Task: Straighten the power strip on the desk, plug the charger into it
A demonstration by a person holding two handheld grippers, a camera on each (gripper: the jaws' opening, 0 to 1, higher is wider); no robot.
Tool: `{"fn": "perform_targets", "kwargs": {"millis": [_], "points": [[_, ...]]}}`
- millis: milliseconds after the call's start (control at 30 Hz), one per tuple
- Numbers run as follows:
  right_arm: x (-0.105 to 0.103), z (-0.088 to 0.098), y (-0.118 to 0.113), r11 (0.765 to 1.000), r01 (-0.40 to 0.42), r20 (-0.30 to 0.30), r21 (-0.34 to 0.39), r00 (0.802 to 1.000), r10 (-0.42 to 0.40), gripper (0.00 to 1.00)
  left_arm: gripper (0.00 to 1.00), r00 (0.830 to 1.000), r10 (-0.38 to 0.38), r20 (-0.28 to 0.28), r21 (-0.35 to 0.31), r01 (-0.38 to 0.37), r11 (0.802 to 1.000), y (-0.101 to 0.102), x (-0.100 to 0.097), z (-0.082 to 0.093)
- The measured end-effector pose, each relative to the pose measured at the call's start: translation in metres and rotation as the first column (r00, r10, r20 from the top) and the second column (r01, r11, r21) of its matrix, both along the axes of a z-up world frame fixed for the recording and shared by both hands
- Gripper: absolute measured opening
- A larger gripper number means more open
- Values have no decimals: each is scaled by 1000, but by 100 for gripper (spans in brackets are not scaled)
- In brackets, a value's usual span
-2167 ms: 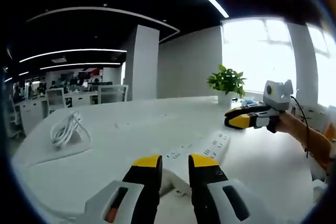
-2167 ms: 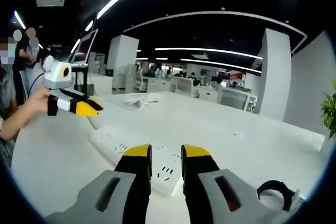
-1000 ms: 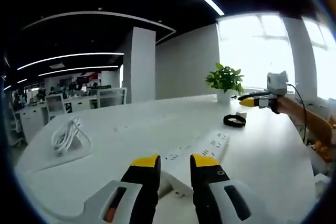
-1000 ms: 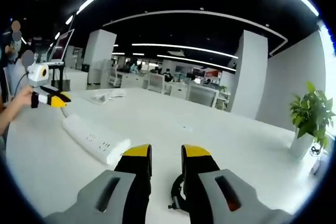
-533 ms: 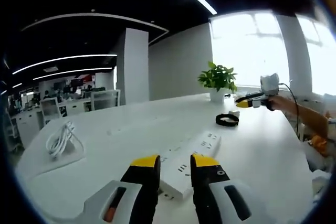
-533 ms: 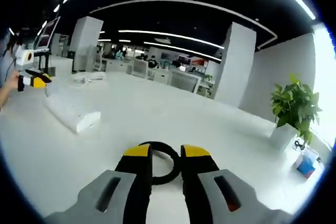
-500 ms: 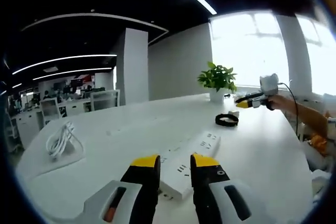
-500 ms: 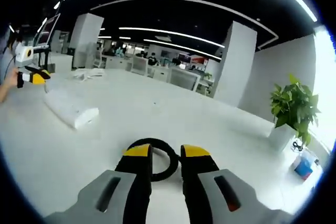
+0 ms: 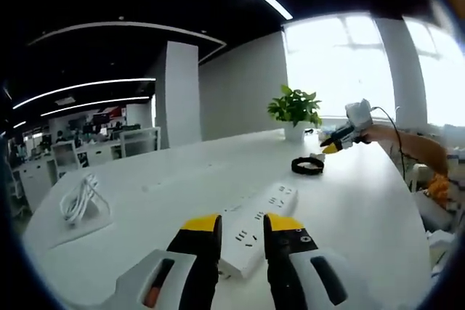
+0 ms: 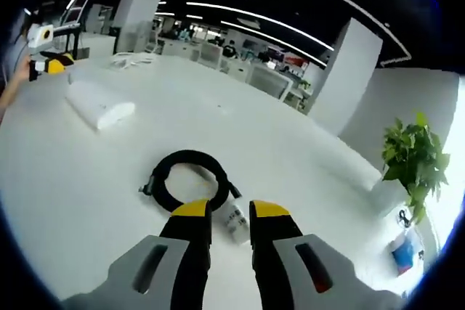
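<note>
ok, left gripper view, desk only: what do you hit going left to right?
Coiled white cable → left gripper with the power strip running out from between its jaws → black coiled charger cable → right gripper.

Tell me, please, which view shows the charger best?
The right gripper view: the charger lies close, just ahead of the right gripper, its white body and coiled black cable clear on the desk. In the left gripper view the charger is far off, a small dark ring beyond the power strip.
</note>
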State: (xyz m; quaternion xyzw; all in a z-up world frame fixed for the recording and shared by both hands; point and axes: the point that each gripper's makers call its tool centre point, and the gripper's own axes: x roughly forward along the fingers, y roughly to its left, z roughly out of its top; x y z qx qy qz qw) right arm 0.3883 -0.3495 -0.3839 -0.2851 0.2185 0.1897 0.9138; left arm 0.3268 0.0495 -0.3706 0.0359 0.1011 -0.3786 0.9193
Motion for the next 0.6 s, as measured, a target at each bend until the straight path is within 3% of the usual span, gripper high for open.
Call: {"fn": "perform_targets", "kwargs": {"millis": [100, 500, 600], "points": [[2, -3, -1, 997, -18, -20, -69, 1000, 17, 20, 23, 1000, -1, 7, 14, 1, 1000, 0, -1, 0], [19, -6, -15, 991, -28, -91, -134, 996, 16, 20, 23, 1000, -21, 3, 8, 21, 1000, -4, -4, 1], [19, -11, -16, 986, -44, -135, -159, 991, 22, 20, 23, 1000, -26, 3, 4, 26, 1000, -5, -5, 1]]}}
